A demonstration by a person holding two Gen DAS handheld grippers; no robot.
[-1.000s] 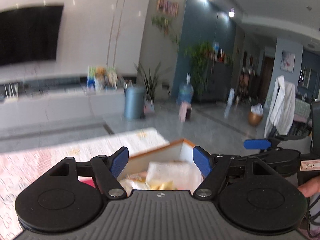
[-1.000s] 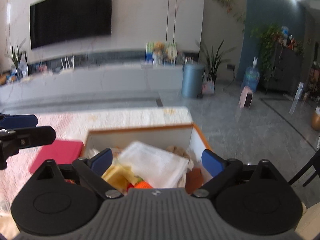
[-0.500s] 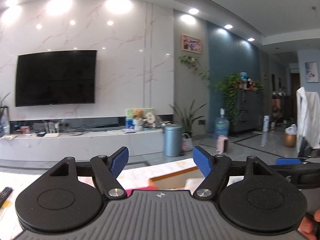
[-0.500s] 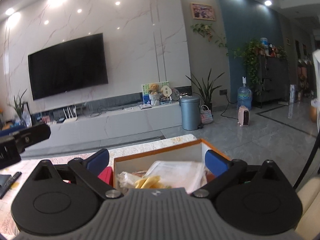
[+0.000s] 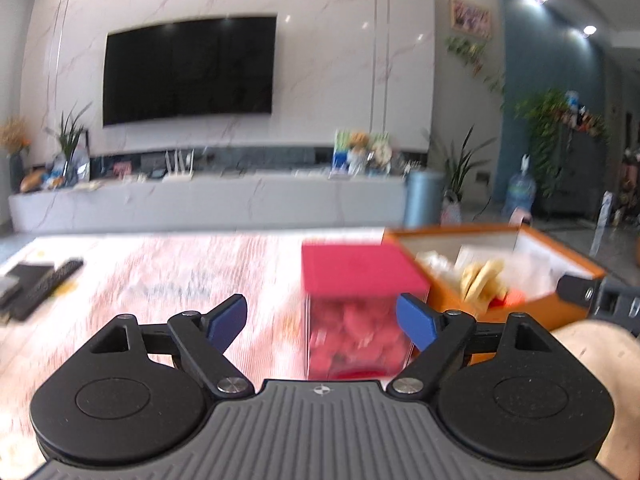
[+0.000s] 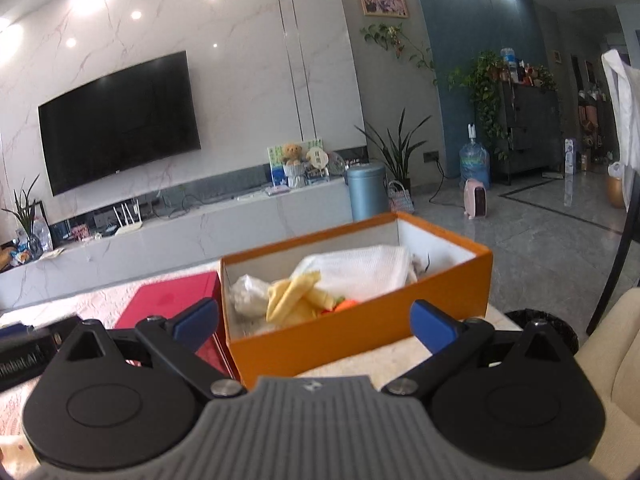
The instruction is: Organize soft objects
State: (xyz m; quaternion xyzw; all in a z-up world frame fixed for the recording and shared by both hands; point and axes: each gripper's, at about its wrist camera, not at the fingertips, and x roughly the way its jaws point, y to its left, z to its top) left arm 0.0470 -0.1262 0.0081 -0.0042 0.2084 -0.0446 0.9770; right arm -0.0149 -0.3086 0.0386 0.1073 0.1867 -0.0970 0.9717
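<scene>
Left gripper [image 5: 320, 322] angled slightly down over table [image 5: 160, 272], jaws opening, nothing clamped; red-lidded clear container [image 5: 358, 304] just ahead. Right gripper [image 6: 316, 324] also tilted down, spread wide and empty; orange box [image 6: 360, 328] of soft cloths [image 6: 360, 268] just ahead.

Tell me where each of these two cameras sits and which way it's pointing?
Left wrist view: sits on the left claw, looking along its opening, empty fingers at the red-lidded clear container; a bit of the person's hand shows at right.
Right wrist view: sits on the right claw, open and empty, facing the orange box of soft items; the left claw's tip shows at far left.
Shared: the orange box, red-lidded container, television, patterned tabletop.
</scene>
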